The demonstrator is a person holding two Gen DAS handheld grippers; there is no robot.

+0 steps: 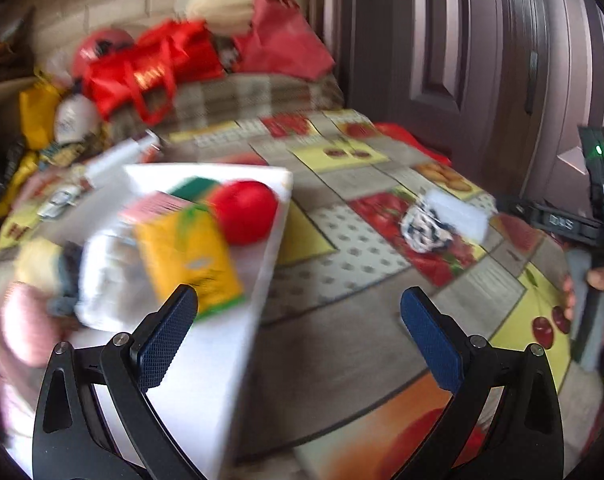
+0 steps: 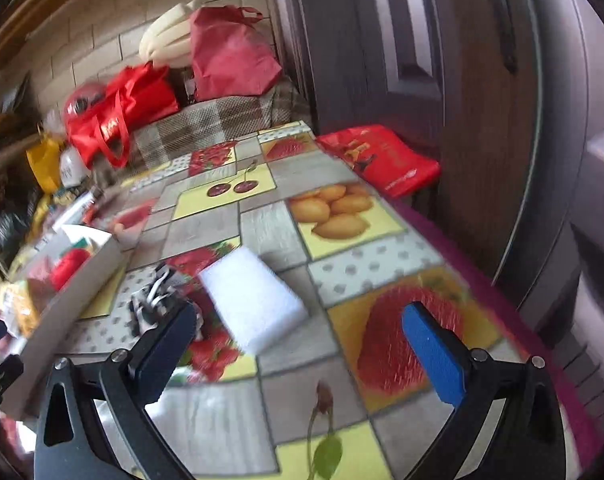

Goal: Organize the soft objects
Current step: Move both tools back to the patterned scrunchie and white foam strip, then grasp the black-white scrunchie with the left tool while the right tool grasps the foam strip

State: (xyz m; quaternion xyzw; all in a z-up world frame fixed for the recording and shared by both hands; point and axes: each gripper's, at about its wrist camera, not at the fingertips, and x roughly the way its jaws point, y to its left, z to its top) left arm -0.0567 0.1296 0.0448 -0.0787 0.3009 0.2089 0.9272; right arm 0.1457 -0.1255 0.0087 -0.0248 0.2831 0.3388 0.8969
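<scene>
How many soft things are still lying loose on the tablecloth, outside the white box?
2: a white sponge and, touching its left side, a crumpled black-and-white cloth. More may hide behind the white box.

A white sponge block (image 2: 254,300) lies flat on the fruit-patterned desk (image 2: 341,216), one corner turned toward the camera. Touching its left side is a crumpled black-and-white cloth (image 2: 158,300), bunched in a loose heap. Well to the left stands a white box (image 1: 258,248), open at the top. Inside it lie a red ball (image 1: 244,212), a yellow packet (image 1: 190,256) tilted on the pile, a pink-and-green sponge (image 1: 174,198) behind it, and a blurred white bundle (image 1: 110,276).
</scene>
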